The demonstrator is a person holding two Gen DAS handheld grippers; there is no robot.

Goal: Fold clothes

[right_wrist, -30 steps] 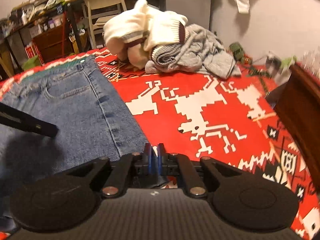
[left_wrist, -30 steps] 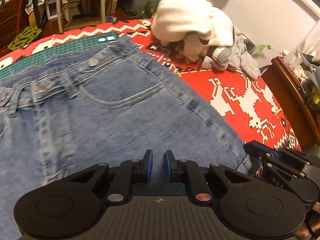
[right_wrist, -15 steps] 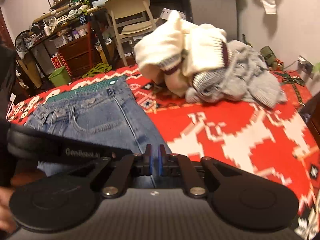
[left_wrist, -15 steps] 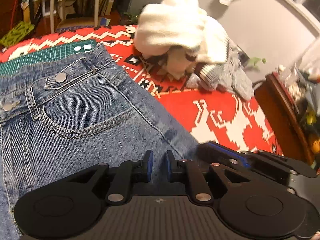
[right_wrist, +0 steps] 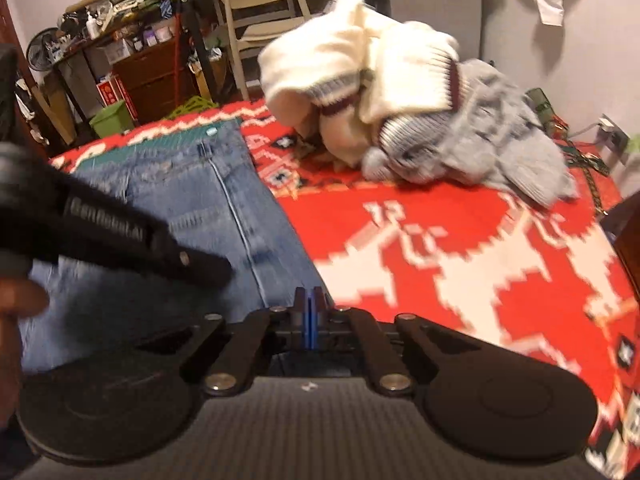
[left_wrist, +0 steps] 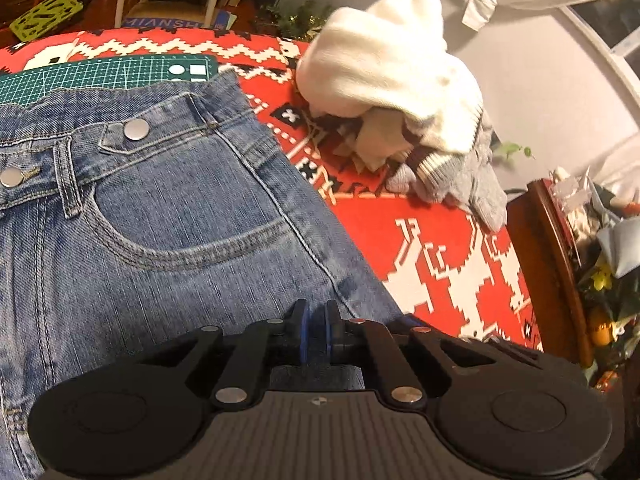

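Left wrist view shows the left gripper (left_wrist: 316, 330) slightly parted over the jeans (left_wrist: 160, 240), while the right gripper (right_wrist: 308, 320) is clenched, on what I cannot tell, so the denim may slip and wrinkle.

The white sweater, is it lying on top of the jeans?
No, the white sweater sits on the red blanket, apart from the jeans.

A green cutting mat (left_wrist: 108, 76) lies on the red patterned blanket (right_wrist: 460, 240) (a pale chair (right_wrist: 260, 8) stands behind).

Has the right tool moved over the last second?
Yes. The right tool has risen and swung toward the jeans: the chair and clothes pile sit lower in its view.
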